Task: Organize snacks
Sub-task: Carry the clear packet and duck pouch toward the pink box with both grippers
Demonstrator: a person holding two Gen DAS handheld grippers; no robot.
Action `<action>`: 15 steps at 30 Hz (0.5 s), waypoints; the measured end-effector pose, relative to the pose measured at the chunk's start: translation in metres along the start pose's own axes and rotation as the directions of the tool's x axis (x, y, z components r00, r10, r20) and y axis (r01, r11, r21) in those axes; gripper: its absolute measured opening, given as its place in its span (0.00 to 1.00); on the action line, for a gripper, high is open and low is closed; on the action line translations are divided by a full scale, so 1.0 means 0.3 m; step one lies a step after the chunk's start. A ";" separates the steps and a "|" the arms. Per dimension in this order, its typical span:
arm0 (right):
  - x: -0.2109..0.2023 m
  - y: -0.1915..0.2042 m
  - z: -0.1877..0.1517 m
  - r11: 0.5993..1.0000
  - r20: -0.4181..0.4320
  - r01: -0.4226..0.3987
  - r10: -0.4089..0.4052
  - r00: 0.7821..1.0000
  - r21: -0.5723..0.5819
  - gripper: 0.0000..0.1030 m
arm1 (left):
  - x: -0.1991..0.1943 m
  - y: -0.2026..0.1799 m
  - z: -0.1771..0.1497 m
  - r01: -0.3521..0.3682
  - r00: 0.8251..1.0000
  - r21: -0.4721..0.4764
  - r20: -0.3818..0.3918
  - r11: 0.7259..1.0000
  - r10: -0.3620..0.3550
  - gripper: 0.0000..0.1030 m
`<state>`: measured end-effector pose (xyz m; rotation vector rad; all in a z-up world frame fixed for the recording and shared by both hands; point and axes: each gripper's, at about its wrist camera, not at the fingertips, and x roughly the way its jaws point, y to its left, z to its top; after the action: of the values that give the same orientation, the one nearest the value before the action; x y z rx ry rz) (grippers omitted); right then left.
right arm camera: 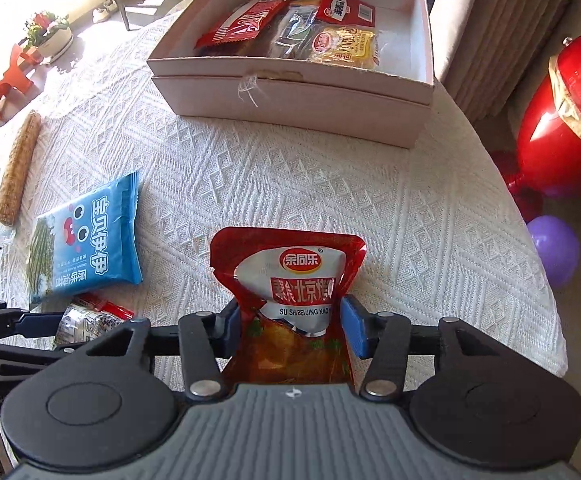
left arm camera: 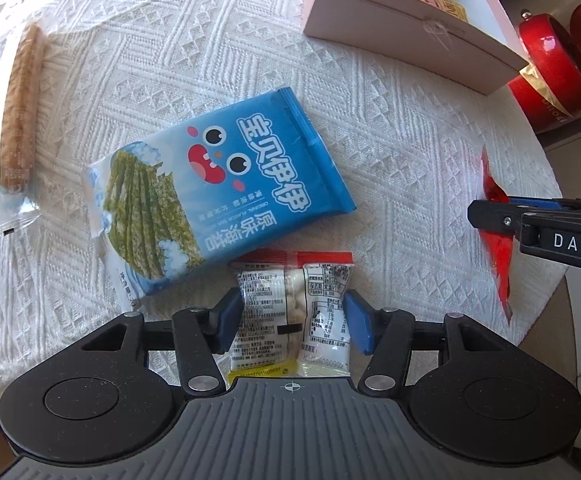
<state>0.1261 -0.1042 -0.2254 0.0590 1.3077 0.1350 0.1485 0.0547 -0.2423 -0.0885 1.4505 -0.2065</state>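
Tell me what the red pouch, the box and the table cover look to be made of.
Red pouch: glossy plastic or foil film; it glints and creases where it is pinched.
Box: matte pale cardboard, apparently; flat stiff walls, a torn patch on the front rim.
Table cover: white woven or quilted fabric, matte, with a raised diamond pattern.

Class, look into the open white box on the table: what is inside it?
Inside the white box lie several snack packets: red ones, a yellow one, a dark one between. They overlap, so anything beneath stays hidden.
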 end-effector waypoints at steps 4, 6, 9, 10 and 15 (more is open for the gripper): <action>-0.008 -0.010 -0.017 1.000 -0.001 -0.009 0.009 1.000 -0.008 0.42 | 0.006 -0.016 0.000 -0.002 1.000 0.003 -0.001 1.000 0.002 0.59; 0.002 -0.025 -0.030 1.000 -0.003 0.010 -0.010 1.000 0.008 0.62 | 0.008 -0.023 0.002 -0.003 1.000 0.005 -0.003 1.000 0.003 0.59; 0.037 -0.042 -0.048 1.000 -0.008 0.012 -0.012 1.000 0.029 0.78 | 0.014 -0.032 0.003 -0.007 1.000 0.011 -0.006 1.000 0.007 0.59; 0.049 -0.045 -0.051 0.999 -0.019 0.016 -0.016 1.000 0.032 0.78 | 0.017 -0.033 0.005 -0.008 1.000 0.013 -0.006 1.000 0.008 0.59; 0.095 -0.035 -0.063 0.996 -0.033 0.080 -0.081 0.996 -0.037 0.89 | 0.027 -0.034 0.009 -0.007 1.000 0.009 -0.010 1.000 0.007 0.59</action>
<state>0.1158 -0.1113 -0.2588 -0.0266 1.3398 0.0904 0.1512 0.0431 -0.2479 -0.0749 1.4596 -0.2081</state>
